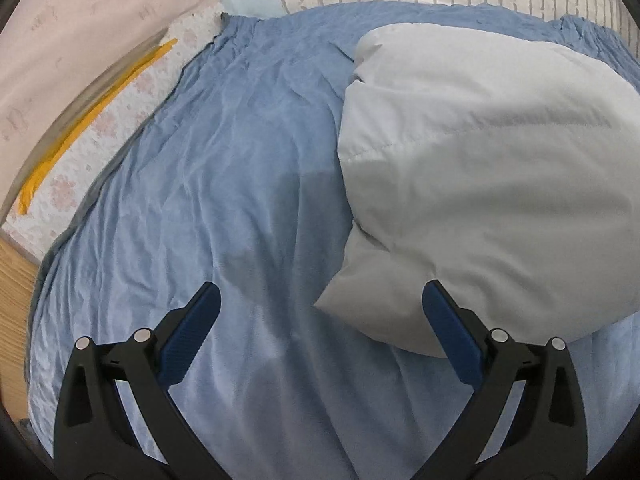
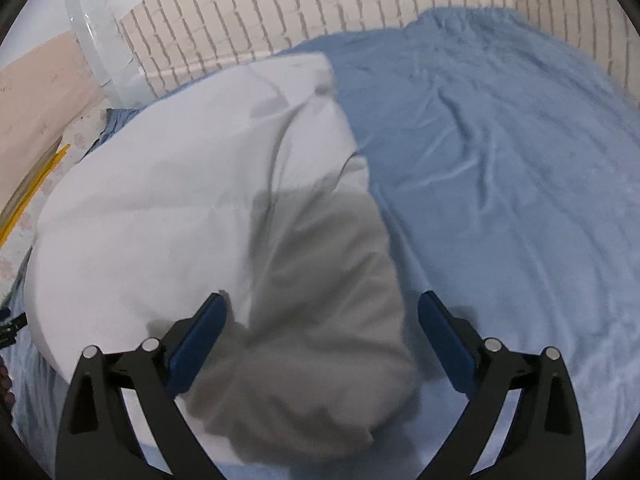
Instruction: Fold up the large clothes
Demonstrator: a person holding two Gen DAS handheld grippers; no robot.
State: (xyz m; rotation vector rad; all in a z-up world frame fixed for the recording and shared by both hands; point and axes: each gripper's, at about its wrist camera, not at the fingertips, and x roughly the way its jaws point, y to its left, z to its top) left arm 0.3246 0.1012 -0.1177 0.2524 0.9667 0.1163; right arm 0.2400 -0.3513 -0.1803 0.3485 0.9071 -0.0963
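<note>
Seemingly the folding is nearly done: the white garment [image 1: 488, 184] lies bundled into a thick, compact packet on the blue bedsheet [image 1: 224, 168], near the brick-patterned wall [image 2: 320, 8]. Both tools, left tool [image 1: 320, 320] and right tool [image 2: 322, 322], are released and hold nothing. Perhaps only tidying or a last fold remains.

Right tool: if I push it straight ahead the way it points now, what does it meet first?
Most likely the padded white garment. The right tool is open, and the bundle's shadowed near end fills the gap between its fingers. The blue sheet lies beneath and to the right. Depth is hard to judge.
</note>
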